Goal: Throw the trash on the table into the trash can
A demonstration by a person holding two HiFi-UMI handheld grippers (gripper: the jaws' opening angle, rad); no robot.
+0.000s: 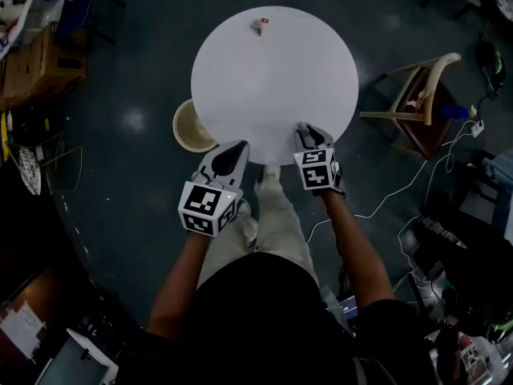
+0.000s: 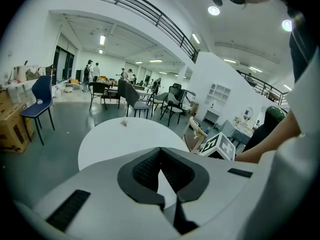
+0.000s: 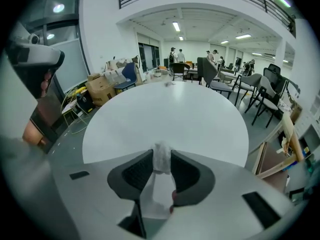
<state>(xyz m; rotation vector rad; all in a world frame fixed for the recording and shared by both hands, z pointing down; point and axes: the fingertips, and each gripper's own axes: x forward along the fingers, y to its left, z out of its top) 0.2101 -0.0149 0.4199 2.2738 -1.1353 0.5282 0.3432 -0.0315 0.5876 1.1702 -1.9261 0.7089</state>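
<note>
A round white table [image 1: 272, 79] stands before me. One small crumpled scrap with a red spot [image 1: 258, 25] lies near its far edge; it is also a speck in the left gripper view [image 2: 124, 123]. My right gripper [image 1: 311, 132] is at the table's near edge. In the right gripper view its jaws [image 3: 161, 156] are closed on a white crumpled tissue [image 3: 162, 165]. My left gripper [image 1: 235, 152] hovers at the near-left rim, its jaws [image 2: 160, 153] shut with nothing between them. A wicker trash can [image 1: 191, 127] stands on the floor by the table's left side, partly under the rim.
A wooden chair [image 1: 418, 95] stands to the right of the table. Cardboard boxes [image 1: 40, 66] and a blue chair [image 1: 76, 6] are at the far left. White cables [image 1: 417, 175] trail over the dark floor at the right. The person's legs are under the near edge.
</note>
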